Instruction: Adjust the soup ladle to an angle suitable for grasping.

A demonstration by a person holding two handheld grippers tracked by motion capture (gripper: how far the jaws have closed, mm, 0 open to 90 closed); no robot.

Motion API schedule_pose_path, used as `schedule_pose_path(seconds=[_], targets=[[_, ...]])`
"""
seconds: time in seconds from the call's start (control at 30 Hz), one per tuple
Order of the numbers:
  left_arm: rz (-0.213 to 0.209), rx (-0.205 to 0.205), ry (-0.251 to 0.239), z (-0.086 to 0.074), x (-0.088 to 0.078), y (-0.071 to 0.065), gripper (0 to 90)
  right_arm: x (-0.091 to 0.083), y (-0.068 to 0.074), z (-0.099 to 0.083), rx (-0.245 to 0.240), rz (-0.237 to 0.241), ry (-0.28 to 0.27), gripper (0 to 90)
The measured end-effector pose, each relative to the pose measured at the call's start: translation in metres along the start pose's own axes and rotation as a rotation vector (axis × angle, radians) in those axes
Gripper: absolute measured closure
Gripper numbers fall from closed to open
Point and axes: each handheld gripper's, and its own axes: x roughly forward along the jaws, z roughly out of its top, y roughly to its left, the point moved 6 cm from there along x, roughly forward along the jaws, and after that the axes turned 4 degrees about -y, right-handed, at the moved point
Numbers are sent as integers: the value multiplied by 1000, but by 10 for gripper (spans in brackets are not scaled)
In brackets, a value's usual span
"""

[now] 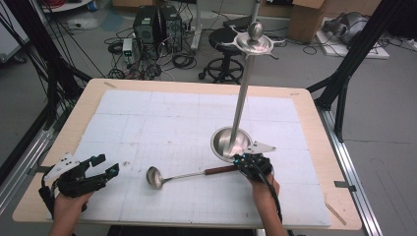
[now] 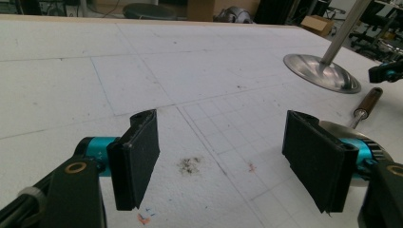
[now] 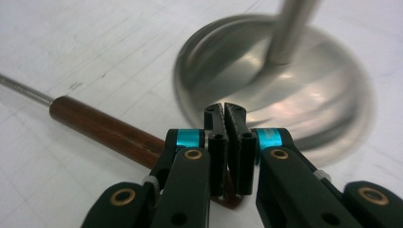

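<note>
Right tongs (image 3: 227,124) are clamped on the ladle (image 1: 156,177) handle's end, just beside the metal stand's base (image 1: 230,142). Left tongs (image 2: 228,156) gape apart over bare worktop (image 1: 162,118), well clear.

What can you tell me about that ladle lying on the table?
The ladle lies flat on the white gridded table, beside the metal stand's round base. It has a shiny steel bowl at the left, a thin steel shaft and a dark wooden handle. The right tongs are shut on the handle's end.
</note>
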Motion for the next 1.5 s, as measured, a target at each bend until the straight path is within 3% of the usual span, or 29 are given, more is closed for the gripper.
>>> schedule_pose_path(seconds=[0.1,0.2,0.33,0.5,0.77,0.97,1.23,1.33,1.4,1.5], targets=[[-5,3,1,0,0,-1,285,-18,-17,-5,46,-42,-37,893],[-18,7,0,2,2,-3,285,-37,-33,-20,66,-79,-19,895],[-24,5,-2,2,3,-4,285,-42,-34,-34,90,-80,18,895],[-24,-3,-11,3,2,-3,285,-28,-18,-32,39,-49,60,895],[-20,-9,-19,4,0,-2,285,-10,-8,-30,27,-48,109,895],[-17,-17,-22,5,-1,0,285,-5,-5,-26,43,-33,94,895],[-5,-45,-43,9,-8,7,287,13,18,-15,28,11,81,895],[1,-58,-46,9,-11,12,290,20,26,-10,1,12,82,895],[9,-73,-54,10,-12,16,290,26,31,-7,24,44,73,895],[17,-78,-57,10,-14,18,290,34,37,-1,-14,37,72,894]])
